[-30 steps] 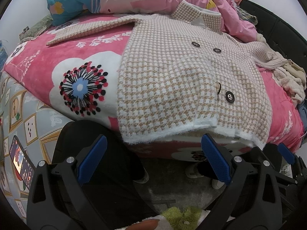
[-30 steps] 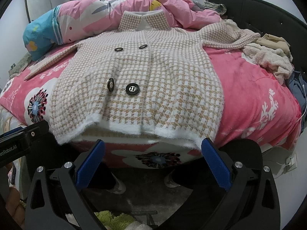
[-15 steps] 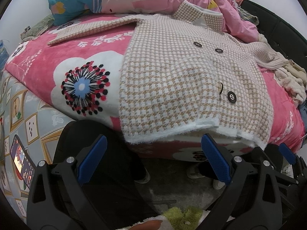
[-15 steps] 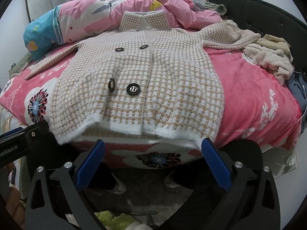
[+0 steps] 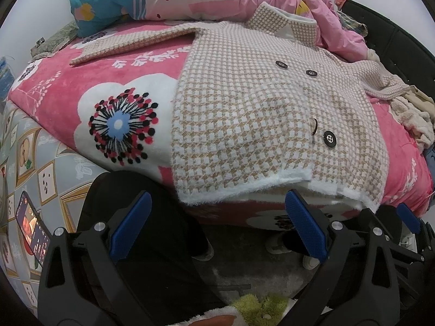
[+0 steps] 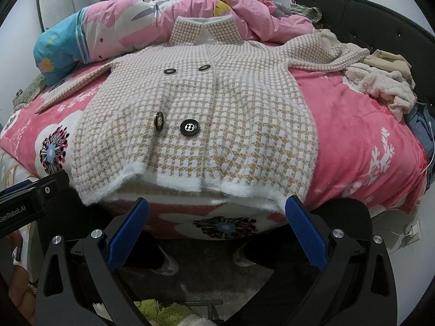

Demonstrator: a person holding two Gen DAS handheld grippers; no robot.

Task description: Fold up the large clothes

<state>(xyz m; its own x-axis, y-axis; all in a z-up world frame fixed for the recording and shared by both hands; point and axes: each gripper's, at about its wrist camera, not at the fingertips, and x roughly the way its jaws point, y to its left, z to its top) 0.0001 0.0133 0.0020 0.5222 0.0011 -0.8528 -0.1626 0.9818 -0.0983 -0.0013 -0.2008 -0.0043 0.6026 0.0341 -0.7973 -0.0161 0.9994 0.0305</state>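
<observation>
A beige-and-white houndstooth coat with black buttons lies face up and spread on the pink flowered blanket. Its fuzzy white hem hangs at the bed's near edge. One sleeve stretches out to the left, the other sleeve to the right. My left gripper is open, below and in front of the hem's left part. My right gripper is open too, just under the hem's right part. Neither touches the cloth.
A bunched pink and blue duvet lies behind the collar. Loose cream clothes are piled at the right by the black headboard. A person's dark-trousered legs and shoes stand on the floor by the bed. A phone lies at the left.
Both grippers have crept slightly closer to the bed, so the coat's hem sits a little lower and larger in each view. Jaws stay open; the coat has not moved.
</observation>
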